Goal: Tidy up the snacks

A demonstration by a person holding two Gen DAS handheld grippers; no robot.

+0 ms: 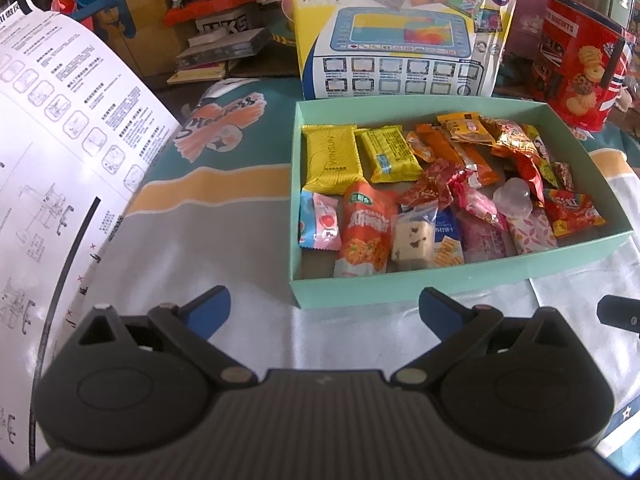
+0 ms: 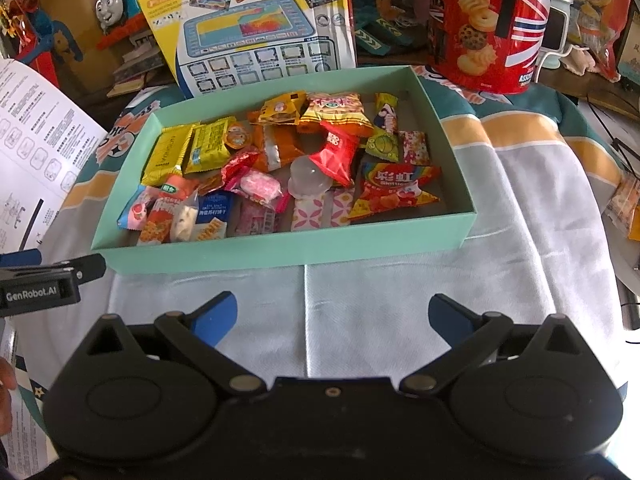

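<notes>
Left gripper (image 1: pixel 325 309) and right gripper (image 2: pixel 333 314): jaws spread, holding nothing, over cloth (image 2: pixel 360 312). Snacks (image 2: pixel 280 168) inside mint box (image 2: pixel 280 254). Biscuit tin (image 2: pixel 486 24) behind.

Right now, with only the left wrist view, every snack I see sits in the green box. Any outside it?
Observer: Yes. The right wrist view shows an orange packet lying on the cloth, right of the green box.
Operator: Is the right gripper holding anything?
Observer: No, the right gripper is open and empty, short of the box.
Operator: What's beside the biscuit tin?
Observer: A cartoon-dog bag stands to the right of the biscuit tin.
</notes>
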